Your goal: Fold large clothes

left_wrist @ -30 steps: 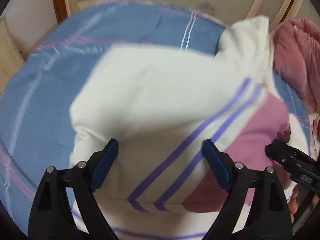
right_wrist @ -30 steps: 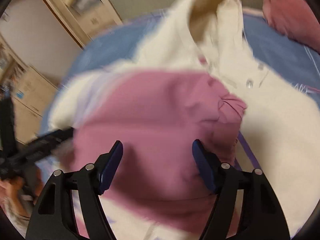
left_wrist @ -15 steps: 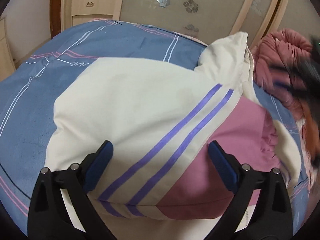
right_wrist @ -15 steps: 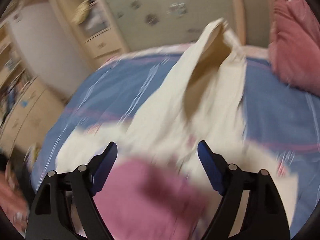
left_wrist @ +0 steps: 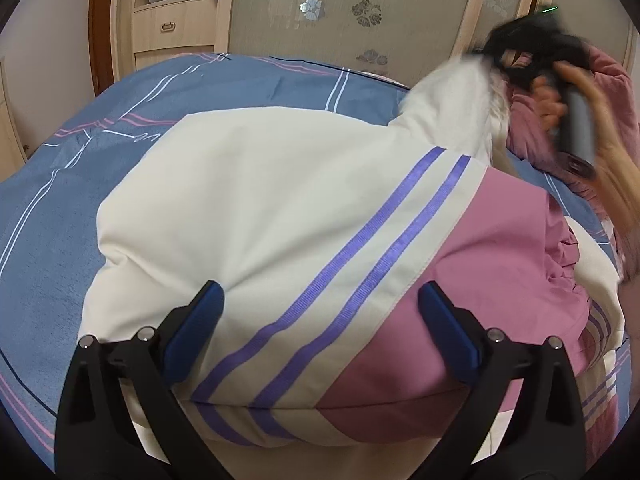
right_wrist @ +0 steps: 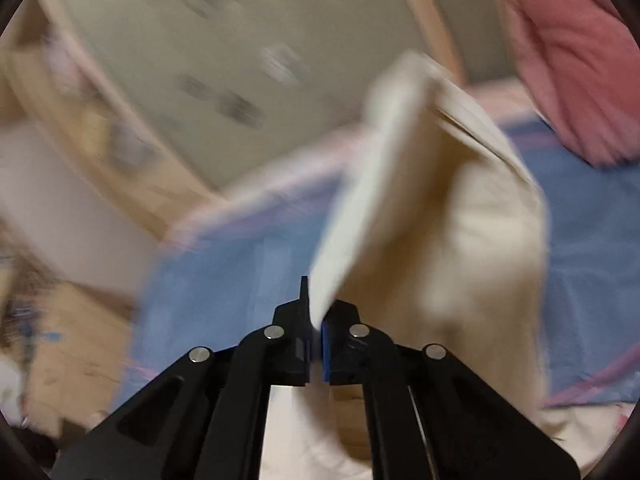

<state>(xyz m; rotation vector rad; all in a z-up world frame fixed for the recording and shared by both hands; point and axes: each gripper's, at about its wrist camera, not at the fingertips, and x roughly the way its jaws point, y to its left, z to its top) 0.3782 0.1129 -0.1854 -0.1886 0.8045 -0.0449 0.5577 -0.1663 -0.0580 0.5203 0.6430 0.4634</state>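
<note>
A large cream garment with two purple stripes and a pink panel lies on the blue bed. My left gripper is open just above its near edge, holding nothing. My right gripper is shut on the cream hood end of the garment and holds it lifted. In the left wrist view the right gripper appears blurred at the far right, with the cream cloth rising to it.
The blue striped bedcover spreads all around the garment. A pink bundle of cloth lies at the far right of the bed. A wardrobe with patterned doors stands behind.
My right gripper has moved from over the pink panel to the far hood end, closed on it and lifted it. My left gripper has stayed open over the near edge.
</note>
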